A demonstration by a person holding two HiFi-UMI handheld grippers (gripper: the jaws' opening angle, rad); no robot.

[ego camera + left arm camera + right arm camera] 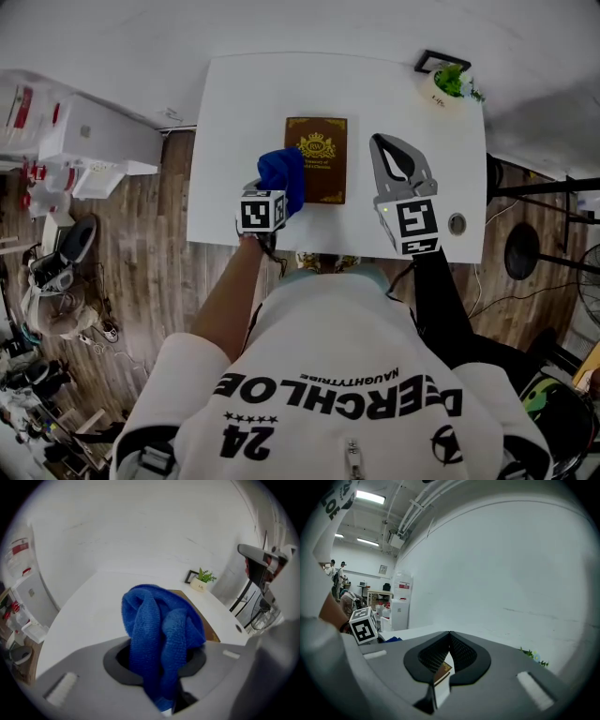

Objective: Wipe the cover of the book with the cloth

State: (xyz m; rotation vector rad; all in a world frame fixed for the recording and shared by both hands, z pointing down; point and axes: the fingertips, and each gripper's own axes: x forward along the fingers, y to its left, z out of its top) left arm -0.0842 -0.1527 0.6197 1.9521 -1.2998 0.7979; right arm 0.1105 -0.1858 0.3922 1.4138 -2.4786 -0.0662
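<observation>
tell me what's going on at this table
A person at a white table holds a gripper in each hand. The left gripper is shut on a bunched blue cloth at the left edge of the brown book. The right gripper is shut and empty, to the book's right.

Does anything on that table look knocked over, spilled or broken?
Nothing stands out. The book lies flat and straight on the white table, the small potted plant stands upright at its far corner, and the blue cloth is simply bunched in the left gripper.
</observation>
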